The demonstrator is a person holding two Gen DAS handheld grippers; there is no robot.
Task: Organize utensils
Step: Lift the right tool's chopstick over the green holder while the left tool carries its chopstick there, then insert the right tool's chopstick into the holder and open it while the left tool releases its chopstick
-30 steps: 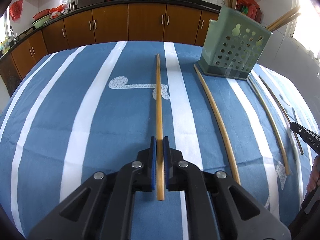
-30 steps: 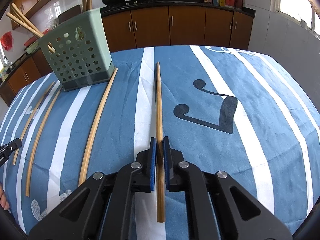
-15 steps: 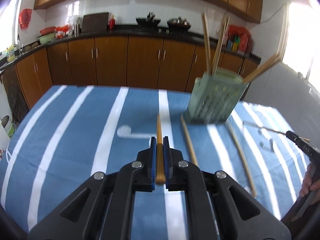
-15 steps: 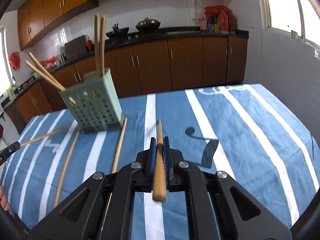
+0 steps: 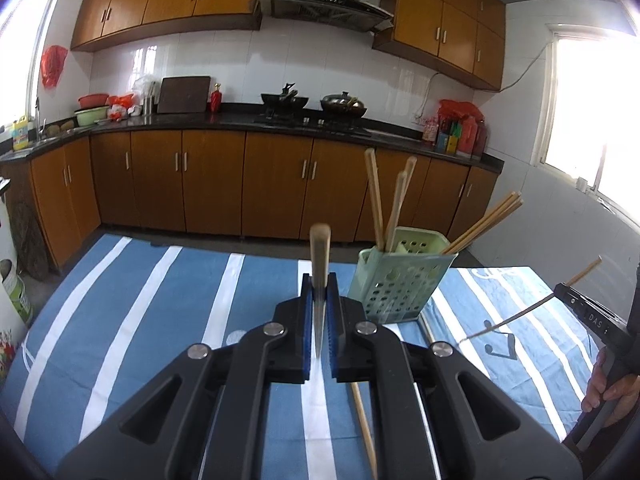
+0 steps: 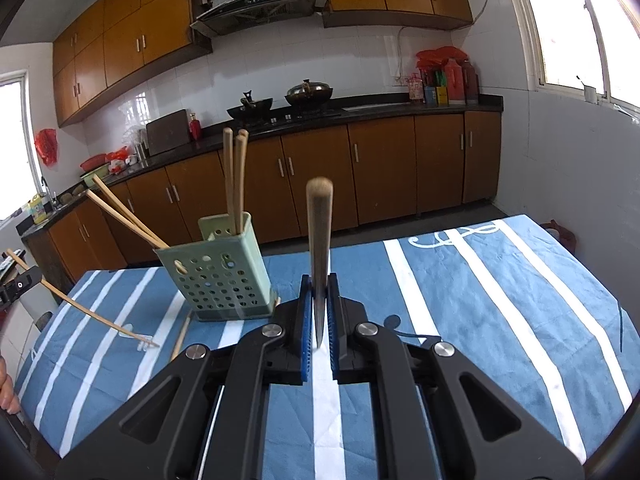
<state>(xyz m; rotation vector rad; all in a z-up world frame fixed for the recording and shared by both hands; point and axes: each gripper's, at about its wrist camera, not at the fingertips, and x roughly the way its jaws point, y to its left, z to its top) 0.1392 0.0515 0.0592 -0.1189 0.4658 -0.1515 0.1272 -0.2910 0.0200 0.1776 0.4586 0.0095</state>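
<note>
In the left wrist view my left gripper [image 5: 320,294] is shut on a bamboo chopstick [image 5: 320,256] that points forward, above the blue striped cloth. A green perforated holder [image 5: 400,284] with several chopsticks stands just right of it. In the right wrist view my right gripper [image 6: 319,294] is shut on another chopstick [image 6: 319,232]; the holder [image 6: 220,276] stands to its left. Each gripper also shows at the other view's edge: the right gripper [image 5: 584,312] with its chopstick [image 5: 516,316], the left gripper [image 6: 20,286] with its chopstick [image 6: 92,316].
One loose chopstick [image 5: 364,428] lies on the cloth in front of the holder, seen again in the right wrist view as a chopstick [image 6: 182,336] by the holder's base. A hand [image 5: 608,384] grips the right tool. Kitchen cabinets and a counter run behind the table.
Both grippers have risen off the cloth, each carrying its chopstick up with it. Both views have tilted up from the table toward the cabinets and wall.
</note>
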